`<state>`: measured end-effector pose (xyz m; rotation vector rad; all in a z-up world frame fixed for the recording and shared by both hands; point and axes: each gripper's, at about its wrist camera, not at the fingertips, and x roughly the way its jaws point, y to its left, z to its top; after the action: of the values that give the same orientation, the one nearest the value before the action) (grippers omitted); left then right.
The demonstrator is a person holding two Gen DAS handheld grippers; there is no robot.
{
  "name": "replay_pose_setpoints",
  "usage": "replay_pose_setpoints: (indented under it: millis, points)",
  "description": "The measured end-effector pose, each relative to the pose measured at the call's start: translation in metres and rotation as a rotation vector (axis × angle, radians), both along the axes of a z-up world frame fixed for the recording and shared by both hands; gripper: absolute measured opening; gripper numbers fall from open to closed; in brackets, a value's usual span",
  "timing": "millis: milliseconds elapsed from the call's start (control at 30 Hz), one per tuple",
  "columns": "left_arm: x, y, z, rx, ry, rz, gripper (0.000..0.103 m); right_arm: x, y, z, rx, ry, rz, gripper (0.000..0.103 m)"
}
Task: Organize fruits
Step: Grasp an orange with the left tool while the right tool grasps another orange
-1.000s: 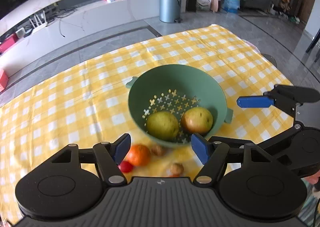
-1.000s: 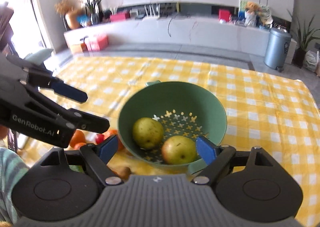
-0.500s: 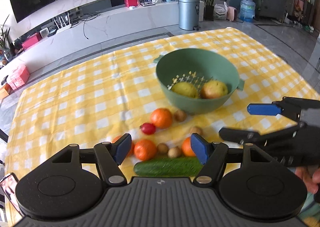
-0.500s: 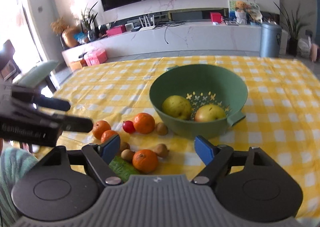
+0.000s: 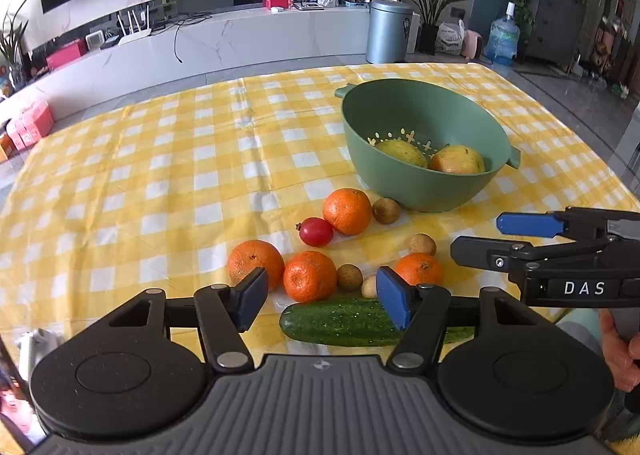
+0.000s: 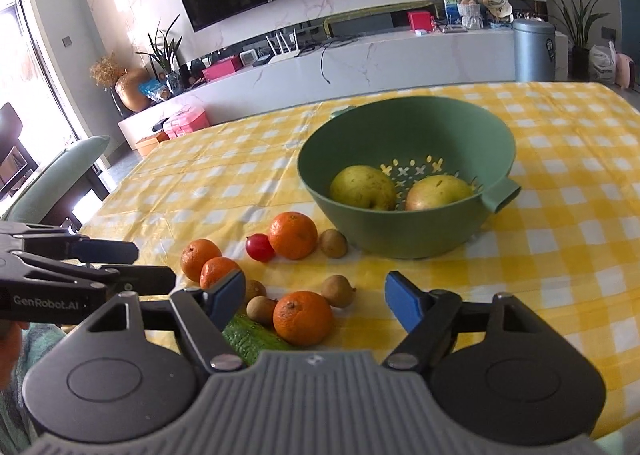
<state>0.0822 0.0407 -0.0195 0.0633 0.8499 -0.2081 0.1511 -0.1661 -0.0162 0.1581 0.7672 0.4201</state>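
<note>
Two grippers hung spread and empty over the near table edge. Nearest the right gripper (image 6: 314, 293), just ahead between its fingers, lay an orange (image 6: 303, 318); the green colander (image 6: 406, 175) stood beyond, far right. The left gripper (image 5: 320, 301) hung over the cucumber (image 5: 340, 322), whose long axis ran left-right.

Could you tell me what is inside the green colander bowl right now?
The green colander bowl holds two fruits, a yellow-green one and a yellow-red one, lying on its perforated bottom. The near wall hides their undersides and the floor beneath them.
</note>
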Motion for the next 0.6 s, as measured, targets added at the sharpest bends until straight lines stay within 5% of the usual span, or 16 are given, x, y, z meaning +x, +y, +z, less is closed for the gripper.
replay_pose_setpoints:
  millis: [600]
  points:
    - [0.020, 0.016, -0.034, -0.129, 0.054, 0.030, 0.070, 0.019, 0.024, -0.026, -0.021, 0.095, 0.069, 0.055]
